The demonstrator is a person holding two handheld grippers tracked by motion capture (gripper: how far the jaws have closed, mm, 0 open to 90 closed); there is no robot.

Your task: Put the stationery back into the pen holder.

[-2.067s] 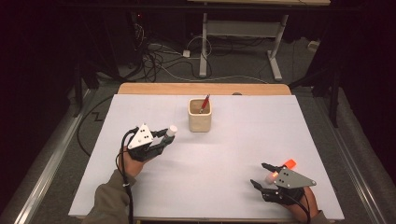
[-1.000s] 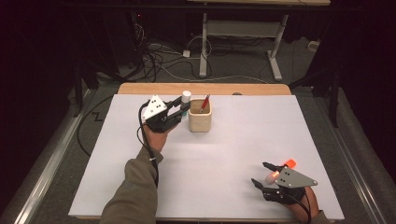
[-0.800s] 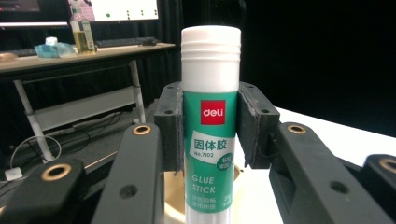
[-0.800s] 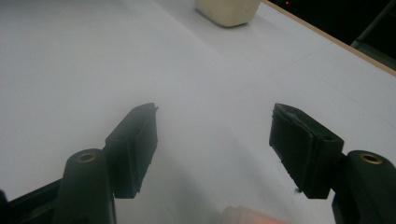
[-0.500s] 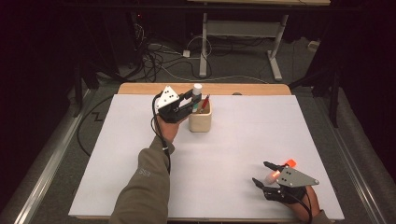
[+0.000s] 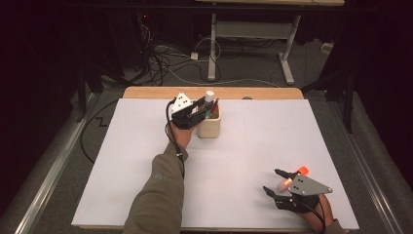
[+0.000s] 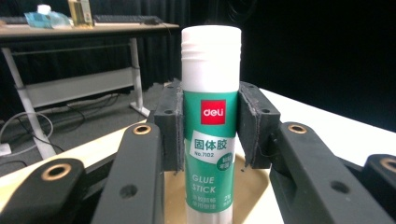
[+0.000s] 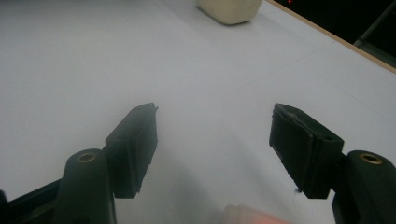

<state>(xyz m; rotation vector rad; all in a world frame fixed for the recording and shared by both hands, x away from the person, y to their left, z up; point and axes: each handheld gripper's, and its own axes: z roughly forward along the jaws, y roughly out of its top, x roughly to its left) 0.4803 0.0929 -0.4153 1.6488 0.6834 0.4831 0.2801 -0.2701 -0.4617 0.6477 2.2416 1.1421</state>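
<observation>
A glue stick (image 7: 211, 126) with a white cap and a green label stands upright between the pads of my left gripper (image 7: 210, 126), which is shut on it. Its lower end hangs inside the mouth of the beige cup (image 7: 238, 186). In the high view the left gripper (image 6: 200, 108) holds the glue stick (image 6: 209, 95) over the cup (image 6: 208, 126) at the back of the table, beside something red inside the cup. My right gripper (image 6: 273, 181) rests near the front right corner, open with nothing between its pads (image 8: 135, 144). A small orange-tipped object (image 6: 302, 170) sits right beside it.
A white sheet (image 6: 146, 161) covers the wooden table, whose bare far edge (image 6: 146, 92) shows behind the cup. The beige cup (image 8: 229, 9) appears far ahead of the right gripper. Cables and desk legs lie on the floor beyond the table.
My left hand carried the glue stick from the left middle of the table to the cup and lowered it into its mouth. The right gripper stayed still.
</observation>
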